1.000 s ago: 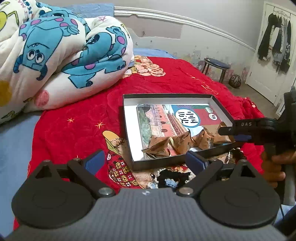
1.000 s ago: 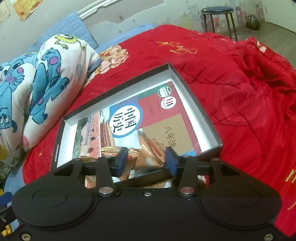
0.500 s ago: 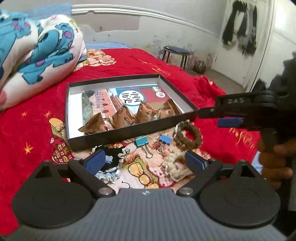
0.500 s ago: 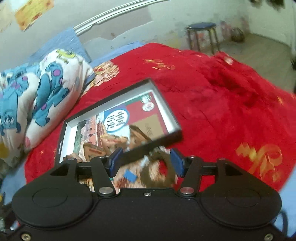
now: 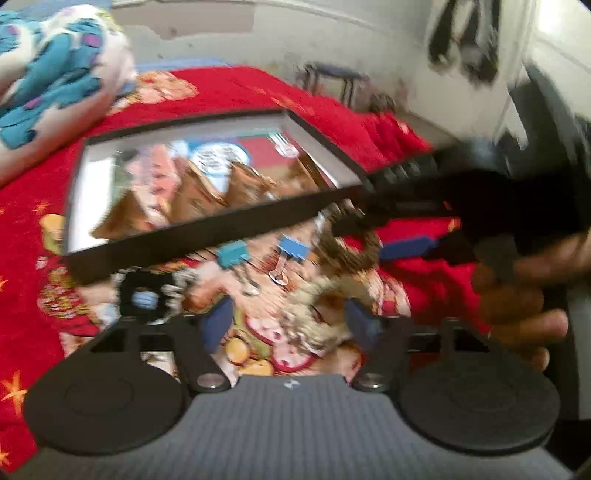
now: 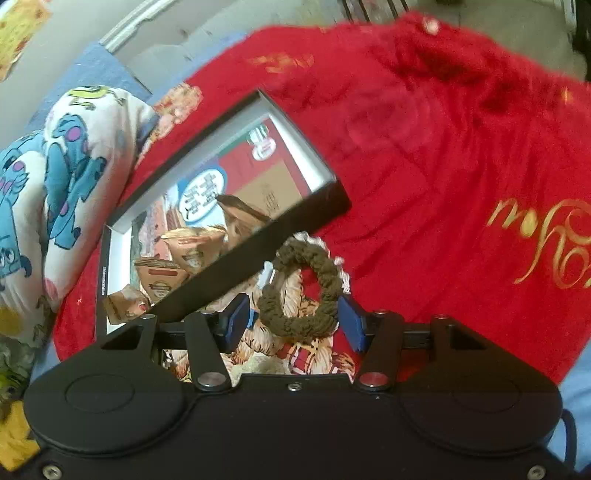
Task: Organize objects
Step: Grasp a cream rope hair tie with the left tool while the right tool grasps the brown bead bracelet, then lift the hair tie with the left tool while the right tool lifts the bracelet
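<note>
A black box (image 5: pixel 207 229) with white inner walls lies on the red blanket and holds a book and several brown snack packets (image 5: pixel 192 195); it also shows in the right wrist view (image 6: pixel 236 258). In front of it lie a brown scrunchie (image 6: pixel 299 288), a cream scrunchie (image 5: pixel 314 302), two blue binder clips (image 5: pixel 291 247) and a black scrunchie (image 5: pixel 142 293). My right gripper (image 6: pixel 293 323) is open, its fingers either side of the brown scrunchie. My left gripper (image 5: pixel 291 321) is open above the cream scrunchie. The left wrist view is blurred.
A rolled monster-print duvet (image 6: pixel 55 177) lies left of the box. The red blanket (image 6: pixel 443 155) stretches to the right. A stool (image 5: pixel 332 79) and hanging clothes (image 5: pixel 461 33) stand by the far wall.
Both grippers have moved back from the box toward the small items in front of it. The right gripper has come down around the brown scrunchie.
</note>
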Demonstrator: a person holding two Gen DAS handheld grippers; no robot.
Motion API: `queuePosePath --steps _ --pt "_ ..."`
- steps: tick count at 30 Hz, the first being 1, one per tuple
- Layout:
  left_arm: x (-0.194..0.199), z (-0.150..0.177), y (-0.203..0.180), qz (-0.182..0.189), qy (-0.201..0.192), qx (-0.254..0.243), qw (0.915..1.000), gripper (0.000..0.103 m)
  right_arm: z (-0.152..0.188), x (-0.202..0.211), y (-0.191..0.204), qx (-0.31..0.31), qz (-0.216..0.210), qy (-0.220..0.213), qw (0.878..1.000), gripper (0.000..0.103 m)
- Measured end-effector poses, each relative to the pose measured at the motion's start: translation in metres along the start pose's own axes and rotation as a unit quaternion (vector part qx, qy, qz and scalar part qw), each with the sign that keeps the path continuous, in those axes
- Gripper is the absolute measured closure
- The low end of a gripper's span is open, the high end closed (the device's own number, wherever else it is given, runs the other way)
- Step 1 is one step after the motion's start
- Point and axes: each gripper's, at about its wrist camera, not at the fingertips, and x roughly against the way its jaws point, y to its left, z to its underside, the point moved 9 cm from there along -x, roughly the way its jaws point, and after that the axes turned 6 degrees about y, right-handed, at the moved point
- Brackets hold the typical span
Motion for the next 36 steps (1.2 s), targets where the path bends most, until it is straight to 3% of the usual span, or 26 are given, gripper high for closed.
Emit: queuePosePath --steps 4,5,6,9,11,12,18,28,36 --pt "-0.021 0.008 -0.005 -0.006 0.023 0.002 0.9997 0.05 0.0 -0.012 -0.002 -0.003 0.005 0.008 1.0 0.051" --pt "-0.021 0.008 -0.005 -0.005 0.018 0.01 0.9998 0.055 0.0 -0.014 -0.002 -0.003 0.007 0.007 1.0 0.051" --pt "-0.022 0.007 -0.003 -0.005 0.016 0.017 0.9997 0.067 -0.001 -0.015 -0.003 -0.004 0.007 0.006 1.0 0.051" --pt "-0.027 0.009 -0.001 0.003 0.027 0.034 0.999 0.083 -0.001 -0.018 -0.004 -0.004 0.013 0.002 1.0 0.053" --pt "-0.028 0.011 0.0 -0.002 0.033 0.03 0.999 0.087 -0.002 -0.019 -0.004 -0.003 0.018 0.0 1.0 0.055" --pt "-0.027 0.011 -0.001 -0.004 0.034 0.024 0.9991 0.089 -0.002 -0.019 -0.003 -0.001 0.02 0.0 1.0 0.06" --pt "-0.024 0.012 -0.001 -0.018 0.041 0.015 0.9989 0.09 -0.001 -0.019 -0.012 -0.01 0.056 -0.003 0.998 0.085" --pt "-0.018 0.01 0.004 -0.047 0.036 0.01 0.9982 0.09 0.001 -0.016 -0.009 0.006 0.065 -0.015 0.998 0.092" --pt "-0.008 0.004 0.015 -0.059 0.025 0.025 0.9976 0.09 0.002 -0.006 0.015 0.046 0.042 -0.037 0.997 0.093"
